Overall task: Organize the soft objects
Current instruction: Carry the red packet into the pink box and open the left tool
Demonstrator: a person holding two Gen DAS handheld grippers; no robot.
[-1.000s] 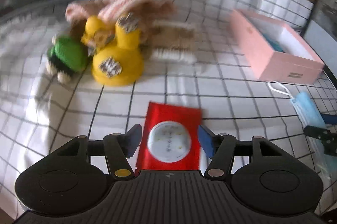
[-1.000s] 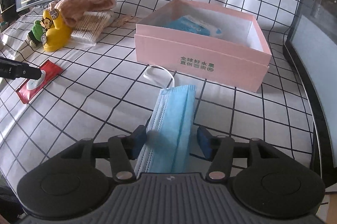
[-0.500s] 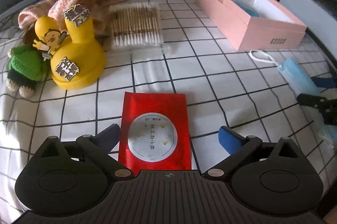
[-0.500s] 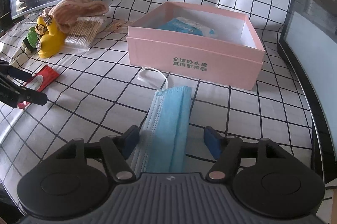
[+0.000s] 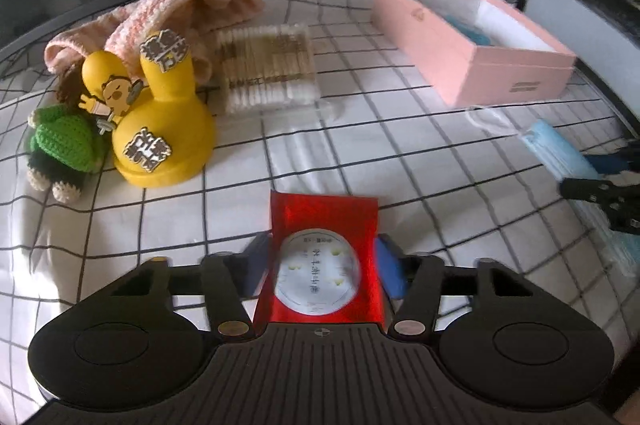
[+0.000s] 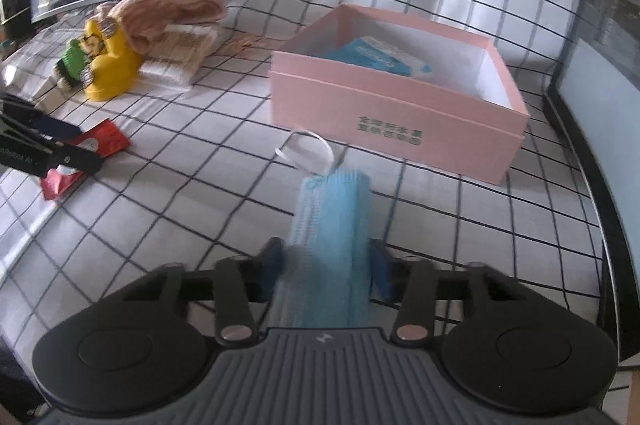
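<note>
Left gripper [image 5: 323,267]: fingers pinched in on both edges of a glossy red foil sachet [image 5: 325,257] with a round white label; the sachet bows up between the blue pads and its far end is off the grid-print cloth on the tabletop [image 5: 360,145]. Right gripper [image 6: 326,267]: fingers closed narrow on a pleated light-blue face mask [image 6: 332,225], bunched into a tall fold, white elastic loop trailing toward the box. Pink cardboard box [image 6: 396,113], rigid, open top, white inside, holds a blue packet [image 6: 376,55] that only the right wrist view shows clearly; left view catches just a blue sliver. The box's front print shows in the right view alone. Left view gives the detail on the cluster at far left: smooth yellow rubbery rabbit-shaped toy [image 5: 160,121] with sticker badges, green crocheted doll [image 5: 64,145] touching it, ribbed pink knit [image 5: 168,13] draped behind, clear flat pack of cotton swabs [image 5: 268,69] just beside. Each view catches the other gripper at its edge.
</note>
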